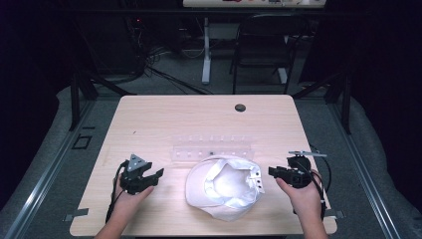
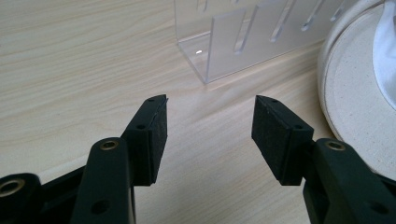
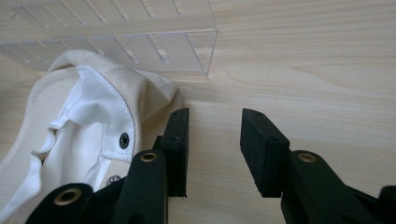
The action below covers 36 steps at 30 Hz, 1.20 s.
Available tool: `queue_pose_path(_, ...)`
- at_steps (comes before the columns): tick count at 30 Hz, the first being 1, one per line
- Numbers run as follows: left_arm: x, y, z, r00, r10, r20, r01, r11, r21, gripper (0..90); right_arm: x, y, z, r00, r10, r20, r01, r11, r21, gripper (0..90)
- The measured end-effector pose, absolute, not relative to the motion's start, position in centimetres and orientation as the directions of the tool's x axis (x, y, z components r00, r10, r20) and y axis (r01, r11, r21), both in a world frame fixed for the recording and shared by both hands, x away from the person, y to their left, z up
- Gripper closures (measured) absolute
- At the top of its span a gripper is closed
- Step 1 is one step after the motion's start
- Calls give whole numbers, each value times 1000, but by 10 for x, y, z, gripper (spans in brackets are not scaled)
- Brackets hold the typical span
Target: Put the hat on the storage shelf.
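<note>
The white cotton baseball cap [image 1: 224, 186] lies upside down mid-desk [image 1: 149, 119], just before a clear acrylic slotted rack [image 1: 213, 148]. Left gripper [image 1: 155, 175] and right gripper [image 1: 272, 172] flank it, jaws spread, empty. Likely the approach step; next, each must close in on the cap's edge.

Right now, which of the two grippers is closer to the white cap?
The right gripper: its jaws stand open right beside the strap end of the white cap. The left gripper, also open, has bare table between it and the cap's brim.
</note>
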State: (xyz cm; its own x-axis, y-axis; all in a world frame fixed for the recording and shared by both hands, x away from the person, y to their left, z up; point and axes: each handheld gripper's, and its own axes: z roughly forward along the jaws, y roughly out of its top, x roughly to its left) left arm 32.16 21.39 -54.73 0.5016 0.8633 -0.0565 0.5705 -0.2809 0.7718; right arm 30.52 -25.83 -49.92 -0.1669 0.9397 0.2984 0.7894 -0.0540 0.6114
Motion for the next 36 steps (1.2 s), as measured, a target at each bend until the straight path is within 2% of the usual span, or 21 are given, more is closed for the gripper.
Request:
queue_pose_path(8,323,217,-550,498,862,-94,583,-253,772,453,310,-253,-496,-198,934,299,815,-13,580,604)
queue_pose_path(13,321,217,-549,508,856,-90,568,-255,783,487,318,-258,-494,-201,879,432,832,-79,549,587)
queue_pose_path(22,320,217,-547,516,851,-99,565,-251,786,499,324,-251,-476,-241,918,314,819,20,573,526)
queue_pose_path(28,318,215,-546,512,855,-78,552,-259,793,497,325,-248,-467,-284,913,291,817,72,571,539)
queue_pose_path(36,319,214,-548,502,863,-54,561,-278,780,491,326,-243,-457,-267,922,279,832,75,549,541)
